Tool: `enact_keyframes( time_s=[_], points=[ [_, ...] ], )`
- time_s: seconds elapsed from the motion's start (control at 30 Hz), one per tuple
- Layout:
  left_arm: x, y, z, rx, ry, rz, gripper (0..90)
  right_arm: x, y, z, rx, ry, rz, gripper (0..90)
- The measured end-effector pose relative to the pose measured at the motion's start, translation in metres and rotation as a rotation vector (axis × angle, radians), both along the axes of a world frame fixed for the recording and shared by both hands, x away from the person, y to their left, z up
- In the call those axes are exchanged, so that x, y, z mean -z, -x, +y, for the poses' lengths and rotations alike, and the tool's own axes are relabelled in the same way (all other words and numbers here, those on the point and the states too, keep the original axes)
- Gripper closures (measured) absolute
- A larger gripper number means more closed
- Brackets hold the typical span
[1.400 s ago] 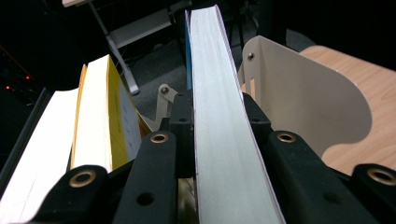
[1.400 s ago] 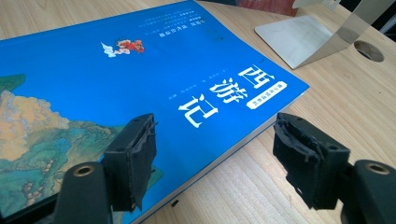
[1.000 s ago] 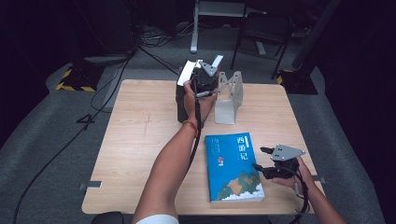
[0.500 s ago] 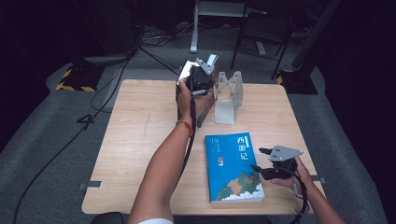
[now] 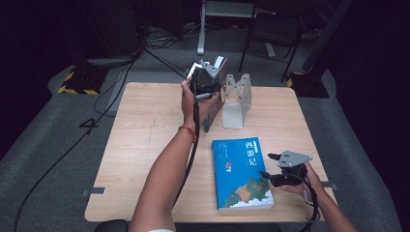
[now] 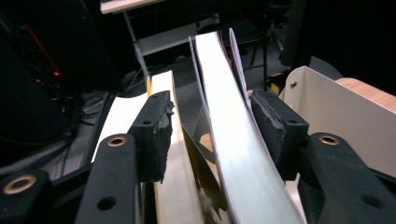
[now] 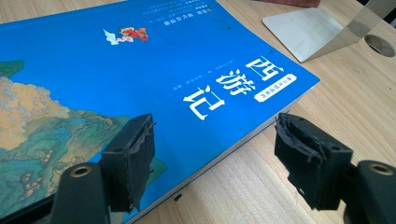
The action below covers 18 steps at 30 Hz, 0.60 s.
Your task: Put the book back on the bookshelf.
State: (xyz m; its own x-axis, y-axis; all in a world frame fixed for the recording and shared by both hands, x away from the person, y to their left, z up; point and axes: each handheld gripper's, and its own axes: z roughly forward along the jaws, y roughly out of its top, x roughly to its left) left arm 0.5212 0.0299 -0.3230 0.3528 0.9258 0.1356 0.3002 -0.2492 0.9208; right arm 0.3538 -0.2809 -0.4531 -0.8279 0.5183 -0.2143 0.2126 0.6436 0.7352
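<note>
Your left gripper (image 6: 210,135) had just been opening around the upright books (image 6: 233,130) (far side, by the metal bookend (image 5: 237,99)). Your right gripper (image 7: 215,158) sat open at the flat blue book (image 7: 140,79), near right: stiff, slippery, best grabbed by its edge.

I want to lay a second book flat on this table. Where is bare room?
The whole left half of the table is bare, from its left edge to the forearm. The strip right of the metal bookend is also free. The blue book and right gripper crowd the near right corner.
</note>
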Motion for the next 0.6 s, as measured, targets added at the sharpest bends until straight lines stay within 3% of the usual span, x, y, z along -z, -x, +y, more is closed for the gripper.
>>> enact_keyframes(
  time_s=[0.13, 0.47, 0.6],
  points=[
    [0.000, 0.002, 0.005, 0.009, 0.008, 0.001, 46.4, 0.000, 0.000, 0.000, 0.003, -0.004, -0.001, 29.2],
    [-0.001, 0.010, 0.013, 0.061, -0.016, 0.000, 41.0, -0.001, -0.001, -0.003, 0.035, -0.007, -0.013, 29.2],
    [-0.001, 0.014, 0.017, 0.078, -0.002, 0.004, 40.8, -0.002, -0.002, -0.004, 0.036, -0.007, -0.014, 29.3]
  ],
)
